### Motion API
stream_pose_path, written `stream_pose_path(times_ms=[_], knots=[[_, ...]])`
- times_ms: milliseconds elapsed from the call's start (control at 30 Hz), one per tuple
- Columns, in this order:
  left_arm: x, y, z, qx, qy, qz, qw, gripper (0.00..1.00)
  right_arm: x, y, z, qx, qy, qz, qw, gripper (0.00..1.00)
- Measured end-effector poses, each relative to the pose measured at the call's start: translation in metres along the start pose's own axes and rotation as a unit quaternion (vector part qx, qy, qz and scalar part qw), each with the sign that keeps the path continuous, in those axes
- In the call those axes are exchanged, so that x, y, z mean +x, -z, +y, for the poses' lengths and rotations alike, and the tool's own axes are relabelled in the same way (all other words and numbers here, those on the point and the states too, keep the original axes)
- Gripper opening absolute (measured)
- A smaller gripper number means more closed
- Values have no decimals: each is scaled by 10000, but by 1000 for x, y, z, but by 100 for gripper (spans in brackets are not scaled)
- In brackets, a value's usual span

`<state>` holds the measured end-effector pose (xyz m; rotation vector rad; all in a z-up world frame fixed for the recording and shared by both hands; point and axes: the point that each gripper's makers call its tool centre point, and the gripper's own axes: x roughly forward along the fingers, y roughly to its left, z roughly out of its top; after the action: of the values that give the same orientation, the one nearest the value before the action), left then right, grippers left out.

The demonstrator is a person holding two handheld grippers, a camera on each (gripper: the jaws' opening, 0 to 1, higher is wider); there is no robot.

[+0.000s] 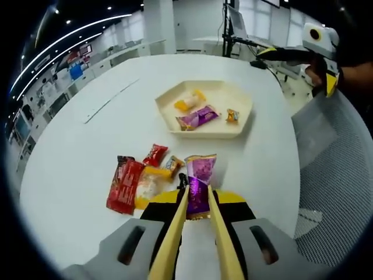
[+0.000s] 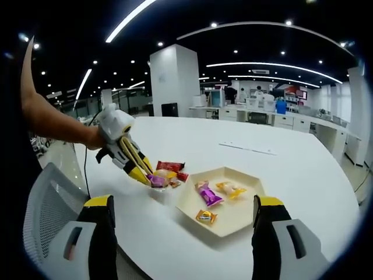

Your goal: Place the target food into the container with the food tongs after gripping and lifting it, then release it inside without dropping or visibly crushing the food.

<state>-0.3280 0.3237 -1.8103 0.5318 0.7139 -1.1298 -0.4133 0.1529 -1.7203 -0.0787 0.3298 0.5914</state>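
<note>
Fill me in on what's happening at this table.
A person is moving wrapped snacks into a cream tray with hand-held tongs. The left tongs are closed on a purple snack packet at the loose pile on the white table, not yet carried over. The tray already holds a purple packet, a yellow one and a small orange one. The right tongs are open, hovering off the table edge, holding nothing.
</note>
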Motion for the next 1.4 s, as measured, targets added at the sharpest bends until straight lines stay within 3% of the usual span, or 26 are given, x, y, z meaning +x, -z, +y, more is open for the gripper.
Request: stream_pose_path(times_ms=[233,600,967,1400], knots=[[-6,-4,0,12,131,114,9998,17,0,-1,-1,-67,44,-20,10000,98],[-19,-16,11,404,265,318,9983,17,3,5,2,-180,-56,124,9997,100],[-29,-24,19,402,330,292,9982,17,2,5,4,-183,-75,150,9997,100],[-24,-32,15,448,386,295,9978,17,3,6,5,-184,-99,174,9996,100]])
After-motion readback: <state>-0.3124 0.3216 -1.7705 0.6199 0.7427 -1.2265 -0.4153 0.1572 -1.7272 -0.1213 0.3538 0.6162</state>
